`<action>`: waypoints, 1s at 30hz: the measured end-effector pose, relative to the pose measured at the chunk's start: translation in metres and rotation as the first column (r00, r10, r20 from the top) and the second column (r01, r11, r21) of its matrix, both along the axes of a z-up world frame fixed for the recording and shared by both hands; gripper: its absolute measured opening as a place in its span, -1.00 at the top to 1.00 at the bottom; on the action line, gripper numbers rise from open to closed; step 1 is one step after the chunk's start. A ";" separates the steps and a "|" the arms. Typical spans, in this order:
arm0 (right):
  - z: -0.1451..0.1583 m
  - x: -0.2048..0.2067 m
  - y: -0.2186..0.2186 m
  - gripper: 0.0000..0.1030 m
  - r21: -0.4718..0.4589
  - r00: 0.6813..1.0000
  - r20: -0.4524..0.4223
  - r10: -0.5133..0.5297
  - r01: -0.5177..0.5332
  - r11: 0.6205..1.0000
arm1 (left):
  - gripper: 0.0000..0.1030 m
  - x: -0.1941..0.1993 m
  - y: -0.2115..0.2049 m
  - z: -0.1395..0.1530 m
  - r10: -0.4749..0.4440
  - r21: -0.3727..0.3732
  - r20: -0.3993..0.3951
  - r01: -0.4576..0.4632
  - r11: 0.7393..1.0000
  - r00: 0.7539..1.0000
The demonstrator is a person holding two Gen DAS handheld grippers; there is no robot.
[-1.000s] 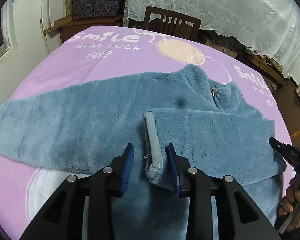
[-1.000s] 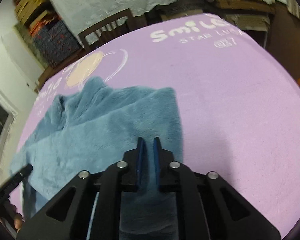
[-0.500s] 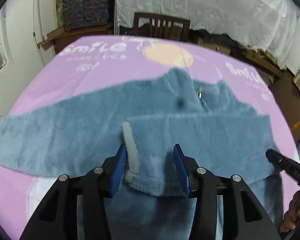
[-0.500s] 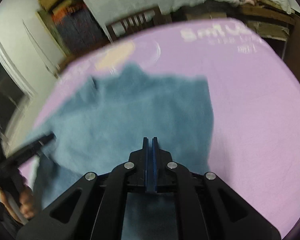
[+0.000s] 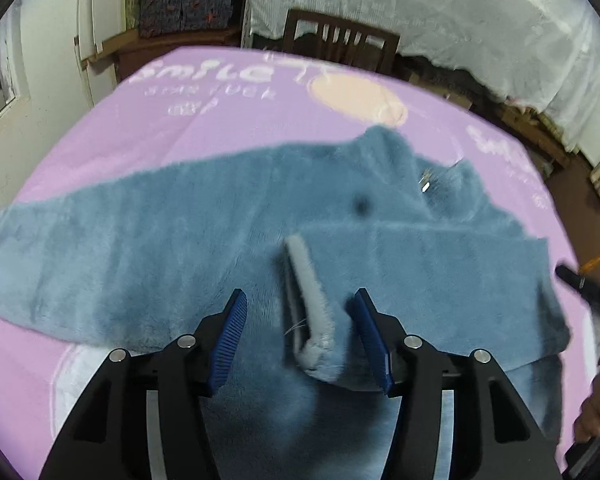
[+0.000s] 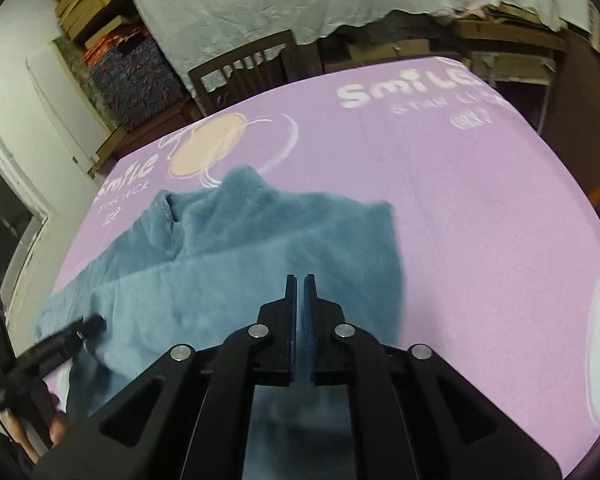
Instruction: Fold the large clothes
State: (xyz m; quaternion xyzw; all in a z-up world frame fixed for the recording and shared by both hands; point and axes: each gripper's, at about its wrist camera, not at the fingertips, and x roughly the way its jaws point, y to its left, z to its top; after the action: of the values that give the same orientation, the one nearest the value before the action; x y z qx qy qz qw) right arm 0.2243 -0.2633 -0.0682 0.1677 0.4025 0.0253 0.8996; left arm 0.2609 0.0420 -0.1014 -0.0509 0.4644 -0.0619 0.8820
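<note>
Plush blue fleece jacket on lilac sheet.
Left gripper agape around grey ribbed cuff (untouched); right gripper pinched nearly closed, gripping nothing.

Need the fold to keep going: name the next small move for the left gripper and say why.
Probably swing the left gripper leftward to the unfolded sleeve: it is open, with the folded sleeve's cuff lying loose between its fingers, apparently placed.
</note>
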 end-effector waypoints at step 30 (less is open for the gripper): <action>-0.031 -0.092 -0.030 0.35 0.273 0.997 0.030 -0.076 0.065 0.960 | -0.11 -0.069 0.264 0.013 0.555 -0.329 -0.108 -0.556 0.763 0.825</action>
State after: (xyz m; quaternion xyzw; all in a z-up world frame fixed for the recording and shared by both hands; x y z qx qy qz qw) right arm 0.1320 -0.2931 -0.0990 0.3035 0.3709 0.0516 0.8762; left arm 0.1921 0.3064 -0.0887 -0.3404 0.4119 0.1214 0.8365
